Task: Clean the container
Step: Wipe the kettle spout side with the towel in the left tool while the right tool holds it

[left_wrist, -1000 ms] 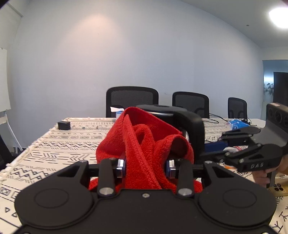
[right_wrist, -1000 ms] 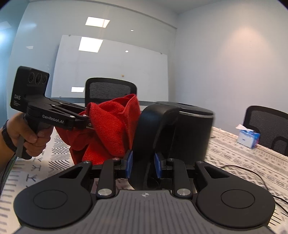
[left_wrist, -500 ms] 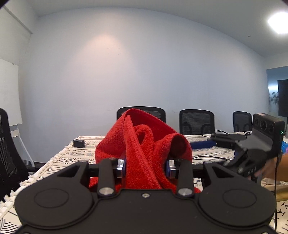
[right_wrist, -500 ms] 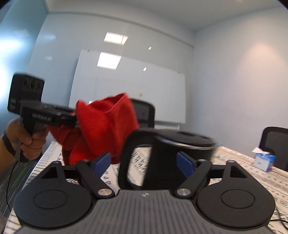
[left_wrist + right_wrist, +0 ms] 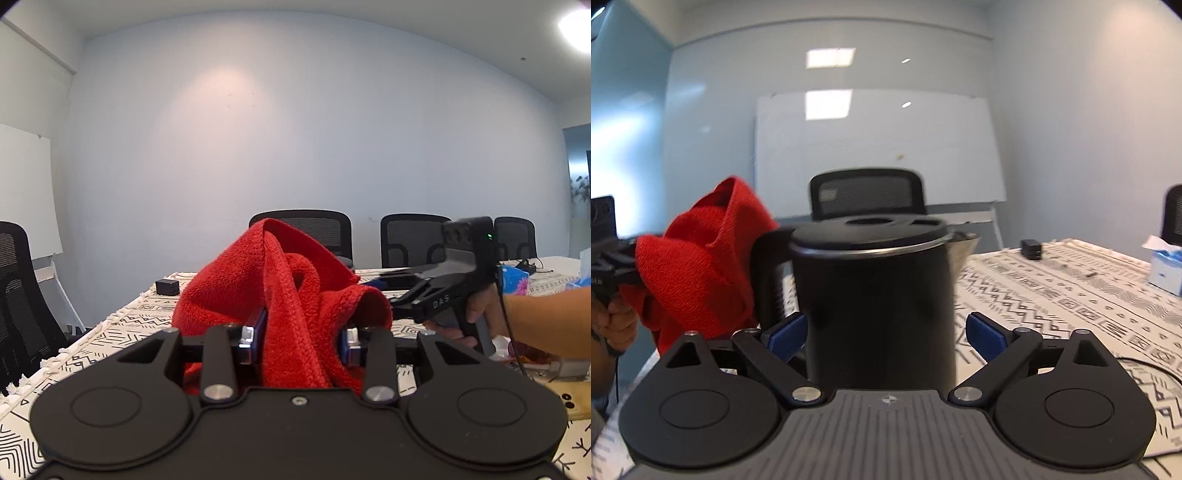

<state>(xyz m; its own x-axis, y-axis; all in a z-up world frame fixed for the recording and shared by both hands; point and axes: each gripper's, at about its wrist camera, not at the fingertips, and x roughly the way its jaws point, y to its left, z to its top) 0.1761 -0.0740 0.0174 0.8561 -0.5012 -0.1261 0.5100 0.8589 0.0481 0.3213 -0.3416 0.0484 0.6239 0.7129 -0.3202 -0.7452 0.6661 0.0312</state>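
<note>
Clamping the soft red cloth (image 5: 295, 295) in my left gripper (image 5: 301, 338), my right gripper (image 5: 884, 334) has just opened wide around the rigid, slick black kettle (image 5: 879, 295); its handle (image 5: 768, 273) grips best.

Fuzzy red cloth (image 5: 291, 295); matt black plastic kettle (image 5: 879, 302) (metal rim band); woven patterned cover on the surface (image 5: 1071, 295).

One red cloth (image 5: 280, 295) counted. One black kettle (image 5: 879, 295). Two grippers seen: left gripper (image 5: 301, 334), right gripper (image 5: 886, 332). Four office chairs (image 5: 303, 229) in left view. One whiteboard (image 5: 879, 147).
</note>
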